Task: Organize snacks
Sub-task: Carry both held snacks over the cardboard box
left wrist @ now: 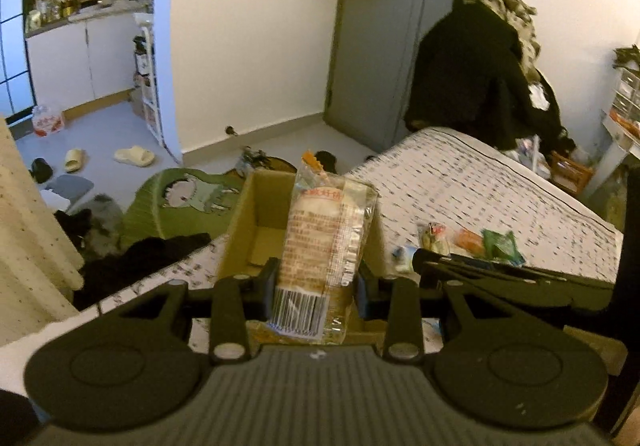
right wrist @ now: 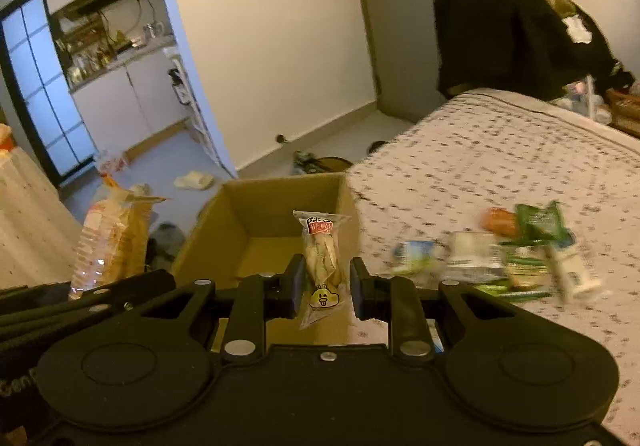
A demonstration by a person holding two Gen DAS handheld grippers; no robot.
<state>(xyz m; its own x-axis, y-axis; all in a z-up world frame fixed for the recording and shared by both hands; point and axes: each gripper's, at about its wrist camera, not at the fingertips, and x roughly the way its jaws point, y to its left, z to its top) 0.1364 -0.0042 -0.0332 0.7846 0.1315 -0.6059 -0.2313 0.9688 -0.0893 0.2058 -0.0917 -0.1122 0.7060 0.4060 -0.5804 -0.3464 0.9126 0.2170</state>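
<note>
My left gripper is shut on a tall clear-wrapped pastry packet with a barcode at its base, held upright over the open cardboard box on the bed. That packet also shows at the left of the right wrist view. My right gripper has a small clear snack packet with a yellow cartoon face between its jaws, above the same box; a gap shows on the right side. A pile of loose snacks lies on the bed to the right, also seen in the left wrist view.
The box sits at the left edge of a patterned bed. Beyond are a green cushion, dark clothes and slippers on the floor. A dark coat hangs past the bed's far end.
</note>
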